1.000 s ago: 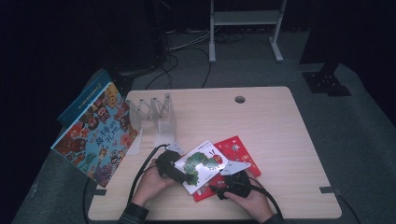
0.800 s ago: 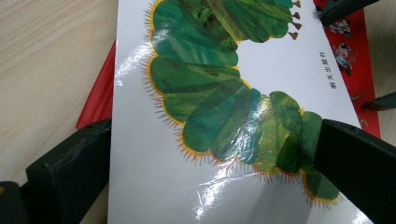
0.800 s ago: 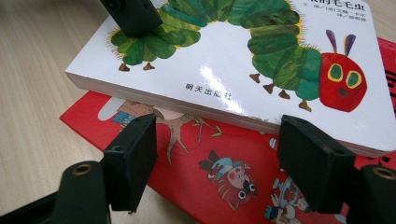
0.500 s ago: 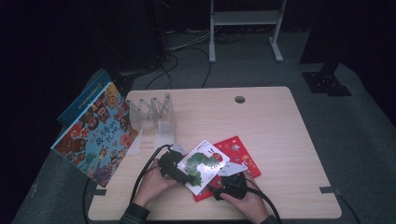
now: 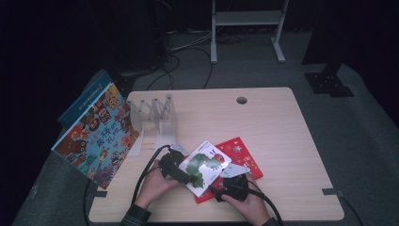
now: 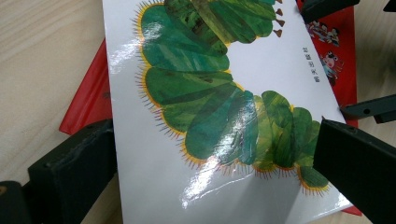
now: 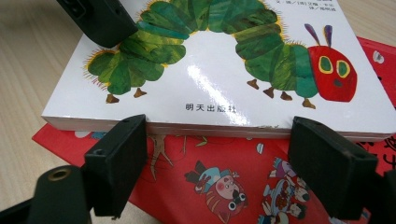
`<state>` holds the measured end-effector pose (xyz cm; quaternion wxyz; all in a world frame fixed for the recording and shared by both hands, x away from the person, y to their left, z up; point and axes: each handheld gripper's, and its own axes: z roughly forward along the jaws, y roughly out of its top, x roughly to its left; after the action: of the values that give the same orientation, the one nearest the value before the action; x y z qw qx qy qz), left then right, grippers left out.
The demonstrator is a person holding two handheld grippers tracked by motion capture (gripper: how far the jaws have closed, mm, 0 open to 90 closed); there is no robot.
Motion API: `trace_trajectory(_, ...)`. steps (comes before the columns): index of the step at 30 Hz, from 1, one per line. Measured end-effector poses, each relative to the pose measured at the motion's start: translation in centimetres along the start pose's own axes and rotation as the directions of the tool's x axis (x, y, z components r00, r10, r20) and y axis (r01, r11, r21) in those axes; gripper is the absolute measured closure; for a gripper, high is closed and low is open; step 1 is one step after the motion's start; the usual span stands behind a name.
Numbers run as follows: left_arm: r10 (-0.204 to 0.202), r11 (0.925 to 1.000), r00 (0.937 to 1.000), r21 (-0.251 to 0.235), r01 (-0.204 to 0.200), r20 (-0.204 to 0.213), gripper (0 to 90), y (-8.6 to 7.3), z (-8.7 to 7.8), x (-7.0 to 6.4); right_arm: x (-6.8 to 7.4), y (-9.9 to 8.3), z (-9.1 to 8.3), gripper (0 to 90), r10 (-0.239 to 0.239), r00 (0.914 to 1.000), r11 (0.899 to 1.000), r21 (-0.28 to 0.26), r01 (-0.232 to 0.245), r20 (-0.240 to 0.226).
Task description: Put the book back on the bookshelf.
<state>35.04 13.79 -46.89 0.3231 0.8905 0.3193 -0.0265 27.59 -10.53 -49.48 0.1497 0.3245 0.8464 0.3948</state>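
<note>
Left tongs (image 5: 184, 175) stand wide open astride the white caterpillar picture book (image 5: 207, 165); right tongs (image 5: 225, 184), open, face its edge above the red book (image 5: 244, 155) on the desk (image 5: 282, 122).

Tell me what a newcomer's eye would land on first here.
Most striking is the glossy white caterpillar picture book lying on a red picture book at the table's near edge. The left tongs straddle its corner, the right tongs face its edge. A large colourful book leans at the table's left.
</note>
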Motion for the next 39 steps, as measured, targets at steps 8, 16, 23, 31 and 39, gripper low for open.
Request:
trace_trajectory(8,-0.005,0.9993,1.0000,-0.036,0.005,0.004,0.0,0.3,-0.8,-0.4,0.0,-0.1,-0.1,18.6,0.002,1.0000,1.000,-0.001,-0.002,-0.001)
trace_trajectory(16,0.010,0.9916,0.9994,-0.129,-0.006,0.032,1.8,0.6,-2.8,-1.1,-0.1,-0.2,-0.2,18.0,0.000,1.0000,1.000,0.001,0.000,0.000)
trace_trajectory(23,0.059,0.9712,0.9966,-0.234,-0.043,0.058,9.9,1.0,-5.0,-2.2,-0.1,-0.2,-0.2,16.8,0.001,1.0000,1.000,0.005,-0.001,0.007)
trace_trajectory(31,0.100,0.9573,0.9925,-0.279,-0.076,0.071,24.3,1.2,-6.2,-3.0,-0.1,-0.2,-0.2,16.2,0.012,0.9999,1.000,0.006,-0.012,0.006)
trace_trajectory(39,0.149,0.9737,0.9770,-0.195,-0.118,0.153,43.1,1.8,-3.9,-4.2,0.0,-0.2,-0.1,15.7,0.018,0.9998,1.000,-0.005,-0.018,0.004)
